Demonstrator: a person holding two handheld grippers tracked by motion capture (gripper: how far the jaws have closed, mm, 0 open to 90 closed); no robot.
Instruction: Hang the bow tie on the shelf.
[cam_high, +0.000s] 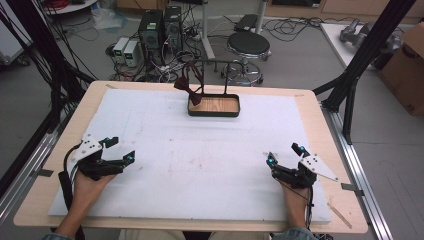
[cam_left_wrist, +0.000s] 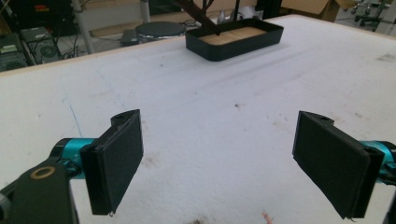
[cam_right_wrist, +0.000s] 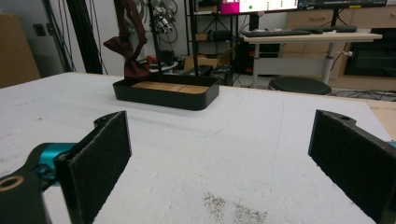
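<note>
A wooden table (cam_high: 310, 105) carries a broad white foam mat (cam_high: 200, 160) that covers nearly its whole top. At the far middle of the mat stands a black tray with a wooden floor (cam_high: 214, 106), from which a thin black rack (cam_high: 226, 75) rises; a dark red bow tie (cam_high: 189, 86) hangs from the rack's left side, its knot dipping toward the tray's left end. The left gripper (cam_high: 119, 149) and right gripper (cam_high: 284, 153) rest low at the near corners, well apart from the tray, both with jaws spread wide and holding nothing. This looks like the starting stance: nothing is grasped yet. The next move likely calls for reaching forward to the bow tie and closing on its fabric.
</note>
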